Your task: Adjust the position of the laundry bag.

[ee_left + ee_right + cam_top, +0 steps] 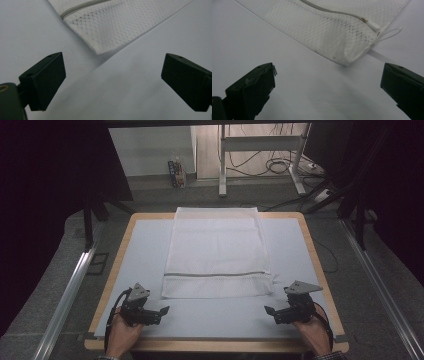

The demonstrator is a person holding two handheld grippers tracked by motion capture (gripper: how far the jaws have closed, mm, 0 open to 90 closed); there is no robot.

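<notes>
The white mesh laundry bag (pixel 216 252) is seen flat on the table (pixel 145 270), untouched, with the left gripper (pixel 164 310) and right gripper (pixel 268 310) held wide-jawed and empty beside its near corners, which presumably must be approached and pinched next.

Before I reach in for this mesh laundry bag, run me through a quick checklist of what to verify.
1. Left gripper jaws open, nothing between them: ok.
2. Right gripper jaws open, nothing between them: ok.
3. Mesh laundry bag lies flat on the table: ok.
4. Near corners of the bag reachable, both grippers apart from it: ok.
5. Zipper closed, pull at its end: ok.
6. Bag empty inside: cannot tell.
</notes>
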